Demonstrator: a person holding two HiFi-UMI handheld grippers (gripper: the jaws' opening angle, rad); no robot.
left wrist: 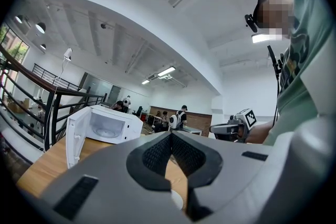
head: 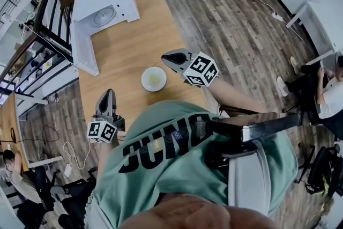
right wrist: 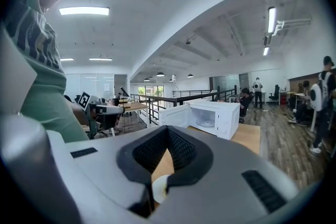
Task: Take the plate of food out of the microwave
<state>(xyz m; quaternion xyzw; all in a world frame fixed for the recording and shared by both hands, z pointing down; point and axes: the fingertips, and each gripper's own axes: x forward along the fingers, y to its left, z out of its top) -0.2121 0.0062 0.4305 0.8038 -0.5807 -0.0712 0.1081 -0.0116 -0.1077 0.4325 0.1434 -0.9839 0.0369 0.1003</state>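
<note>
Resting on the light wooden desk (head: 128, 45), the small round white plate of pale food (head: 154, 79) lies outside the white microwave oven (head: 104, 8) and well apart from it. The oven's door hangs open at the desk's far end. The left tongs (head: 106, 95) and the right tongs (head: 170, 56) flank the plate, both pressed together with nothing between them, neither touching it.

Mint-green T-shirt (head: 177, 169), bold black block lettering across chest. Black camera mount (left wrist: 252, 21) on head. Grey-shelled left gripper (head: 107, 94) and right gripper (head: 166, 56), each carrying white cube with black square markers. Black ribbed fingers (left wrist: 156, 157).
</note>
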